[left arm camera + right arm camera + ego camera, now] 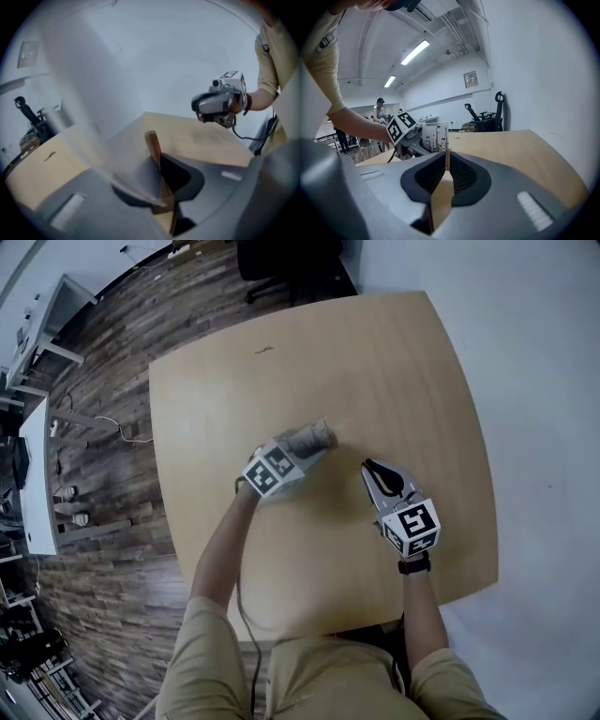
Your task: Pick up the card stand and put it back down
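A person at one pale wooden table with rounded corners (431, 381) holds two grey handheld grippers, each carrying one cube with black-and-white square markers.

The left gripper (307, 446) has its jaws clamped on the one card stand, a brown wooden strip with a clear sheet (324, 434). In the left gripper view, the wooden strip (152, 143) stands tilted between the two dark pads (140, 180), which press on it from both sides. The right gripper view shows the stand's clear sheet (436, 137) upright, printed with thin black plant shapes. The stand is over the middle of the table. Whether its base touches the tabletop cannot be told.

The right gripper (373, 471) is just beside the left one and apart from it. Its two jaws are together with nothing between them (446, 161).

One small dark scrap (263, 350) lies on the table's far side. One black office chair (281, 259) stands beyond the table on dark wooden flooring (103, 381).
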A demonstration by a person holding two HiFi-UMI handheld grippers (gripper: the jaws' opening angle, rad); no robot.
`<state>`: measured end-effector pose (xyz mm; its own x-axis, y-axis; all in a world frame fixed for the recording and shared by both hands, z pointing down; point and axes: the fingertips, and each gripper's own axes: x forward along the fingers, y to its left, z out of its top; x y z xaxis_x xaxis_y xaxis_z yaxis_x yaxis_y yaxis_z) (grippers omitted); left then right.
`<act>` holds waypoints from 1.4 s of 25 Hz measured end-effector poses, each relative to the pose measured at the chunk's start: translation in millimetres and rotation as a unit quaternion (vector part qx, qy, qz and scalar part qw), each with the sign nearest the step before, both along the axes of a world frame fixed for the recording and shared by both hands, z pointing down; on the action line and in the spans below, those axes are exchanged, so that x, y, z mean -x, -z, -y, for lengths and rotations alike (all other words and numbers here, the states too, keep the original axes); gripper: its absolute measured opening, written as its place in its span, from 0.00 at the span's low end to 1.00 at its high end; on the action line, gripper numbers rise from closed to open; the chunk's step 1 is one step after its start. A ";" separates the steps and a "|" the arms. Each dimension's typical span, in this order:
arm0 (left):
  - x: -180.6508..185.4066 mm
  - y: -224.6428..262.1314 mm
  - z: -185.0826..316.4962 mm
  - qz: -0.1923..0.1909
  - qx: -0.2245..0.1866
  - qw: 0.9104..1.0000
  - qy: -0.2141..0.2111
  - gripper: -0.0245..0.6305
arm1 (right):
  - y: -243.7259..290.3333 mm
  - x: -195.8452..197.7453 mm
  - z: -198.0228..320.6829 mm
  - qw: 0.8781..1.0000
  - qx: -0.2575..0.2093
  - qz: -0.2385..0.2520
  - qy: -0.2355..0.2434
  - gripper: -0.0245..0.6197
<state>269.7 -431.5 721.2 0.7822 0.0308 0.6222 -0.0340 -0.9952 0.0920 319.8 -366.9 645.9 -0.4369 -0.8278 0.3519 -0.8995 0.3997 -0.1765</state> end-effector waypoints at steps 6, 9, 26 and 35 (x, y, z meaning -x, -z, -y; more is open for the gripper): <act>-2.6 72.6 -63.9 -0.026 -0.022 0.997 0.063 0.13 | 55.3 -7.2 -46.1 0.998 -0.035 0.017 -0.044 0.07; 4.3 100.8 -94.0 -0.021 -0.056 0.994 0.093 0.13 | 67.7 -13.7 -76.1 0.996 -0.040 0.029 -0.069 0.06; 71.2 236.9 -260.4 -0.154 -0.105 0.927 0.325 0.13 | 166.8 20.7 -232.6 0.989 -0.118 -0.001 -0.090 0.05; 131.7 264.2 -330.2 -0.218 -0.179 0.876 0.392 0.13 | 207.6 65.0 -295.2 0.977 -0.186 -0.021 -0.102 0.05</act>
